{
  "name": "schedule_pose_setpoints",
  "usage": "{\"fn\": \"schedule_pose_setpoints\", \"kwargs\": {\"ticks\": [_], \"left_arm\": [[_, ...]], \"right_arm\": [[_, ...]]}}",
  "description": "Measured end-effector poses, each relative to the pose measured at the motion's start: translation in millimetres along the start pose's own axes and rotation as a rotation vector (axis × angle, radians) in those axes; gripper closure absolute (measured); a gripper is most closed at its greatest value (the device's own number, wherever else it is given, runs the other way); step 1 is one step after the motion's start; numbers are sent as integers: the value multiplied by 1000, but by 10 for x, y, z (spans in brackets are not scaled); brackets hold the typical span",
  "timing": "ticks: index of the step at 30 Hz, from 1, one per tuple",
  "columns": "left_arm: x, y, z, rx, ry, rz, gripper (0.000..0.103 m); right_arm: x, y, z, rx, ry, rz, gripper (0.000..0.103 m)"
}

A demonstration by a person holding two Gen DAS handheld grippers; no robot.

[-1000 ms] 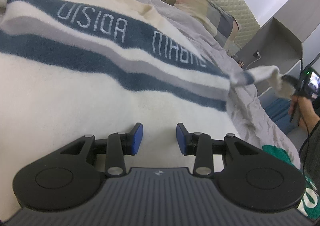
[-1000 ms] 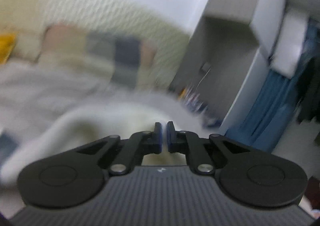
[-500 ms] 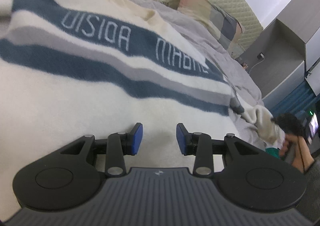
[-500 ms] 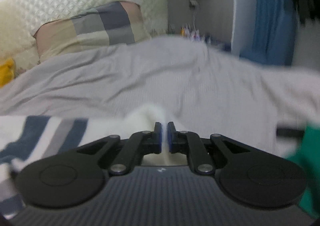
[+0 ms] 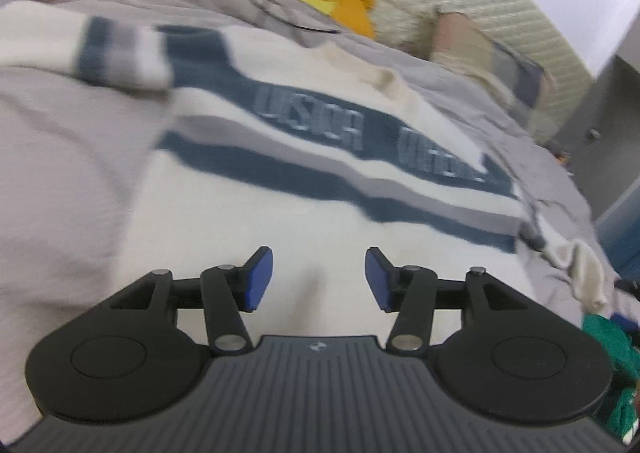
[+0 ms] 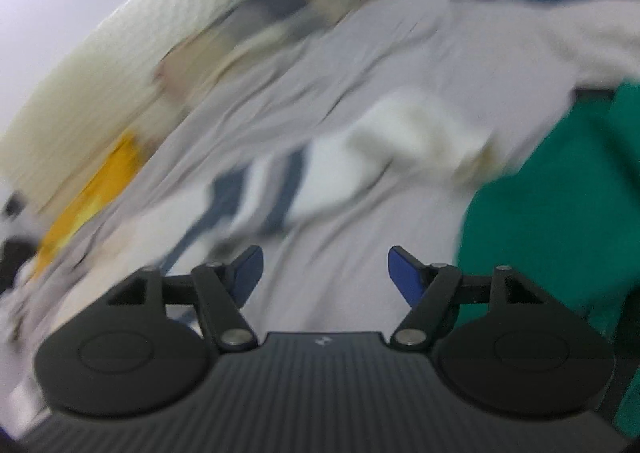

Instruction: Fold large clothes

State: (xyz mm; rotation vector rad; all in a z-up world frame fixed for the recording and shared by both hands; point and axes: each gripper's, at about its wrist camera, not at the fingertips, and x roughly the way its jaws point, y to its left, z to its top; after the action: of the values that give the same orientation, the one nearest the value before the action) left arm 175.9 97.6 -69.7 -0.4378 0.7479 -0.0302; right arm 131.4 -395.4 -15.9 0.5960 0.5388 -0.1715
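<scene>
A: Start at the left. What does the left wrist view give you?

B: A grey bedsheet [image 5: 60, 181] at the left edge, then the cream sweater [image 5: 280, 213] spread flat across the bed, with navy and grey stripes and blurred lettering on the navy band. One sleeve [image 5: 116, 53] lies out to the upper left, its striped part next to the body.

A: And the left gripper [image 5: 319, 279]?

B: Jaws spread wide, blue pads [image 5: 260, 277] well apart, nothing between them — it hangs above the plain cream lower part of the sweater. I cannot tell whether it touches the fabric.

A: Farther back and to the right?

B: A yellow cloth [image 5: 332, 1] near the quilted headboard [image 5: 500, 1], a patchwork pillow [image 5: 500, 57] leaning on it, and at the right edge of the bed the sweater's other sleeve, whose cream cuff [image 5: 584, 273] is crumpled beside something green [image 5: 612, 345].

A: Now the right wrist view.

B: Heavily blurred. Left to right: the yellow cloth [image 6: 92, 189], the grey sheet, the striped sleeve with its cream cuff [image 6: 420, 133] lying loose on the sheet, then a green garment [image 6: 560, 205] filling the right side.

A: The right gripper [image 6: 326, 277]?

B: Wide apart as well, empty — the cuff lies ahead of it, clear of the pads [image 6: 404, 273].
</scene>
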Motion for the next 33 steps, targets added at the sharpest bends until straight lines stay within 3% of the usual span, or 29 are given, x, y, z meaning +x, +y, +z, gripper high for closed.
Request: {"fn": "schedule_pose_setpoints", "kwargs": {"ticks": [4, 9, 13, 17, 19, 22, 24, 27, 28, 31, 33], "left_arm": [[-319, 215, -79, -44, -6, 105, 44], [-470, 450, -204, -158, 27, 170, 37], [-390, 588, -259, -230, 81, 227, 36], [-284, 693, -332, -313, 159, 183, 34], [-311, 714, -368, -340, 156, 169, 31], [-351, 684, -416, -339, 182, 146, 31], [-404, 635, -446, -343, 194, 131, 31], [-480, 551, -476, -323, 222, 88, 32], [-506, 515, -489, -313, 231, 75, 34], [-577, 382, -515, -250, 259, 52, 59], [-637, 320, -504, -215, 257, 48, 84]], "right_arm": [[112, 151, -502, 32, 241, 145, 32], [359, 291, -962, 20, 438, 160, 32], [427, 332, -1052, 6, 447, 156, 32], [433, 329, -1071, 63, 484, 268, 32], [394, 394, -1086, 38, 465, 284, 35], [374, 381, -1132, 33, 469, 266, 47], [387, 366, -1169, 22, 474, 237, 66], [339, 339, -1139, 25, 467, 239, 81], [297, 341, -1118, 29, 458, 253, 83], [132, 367, -1067, 18, 416, 308, 85], [21, 421, -1059, -23, 381, 316, 85]]}}
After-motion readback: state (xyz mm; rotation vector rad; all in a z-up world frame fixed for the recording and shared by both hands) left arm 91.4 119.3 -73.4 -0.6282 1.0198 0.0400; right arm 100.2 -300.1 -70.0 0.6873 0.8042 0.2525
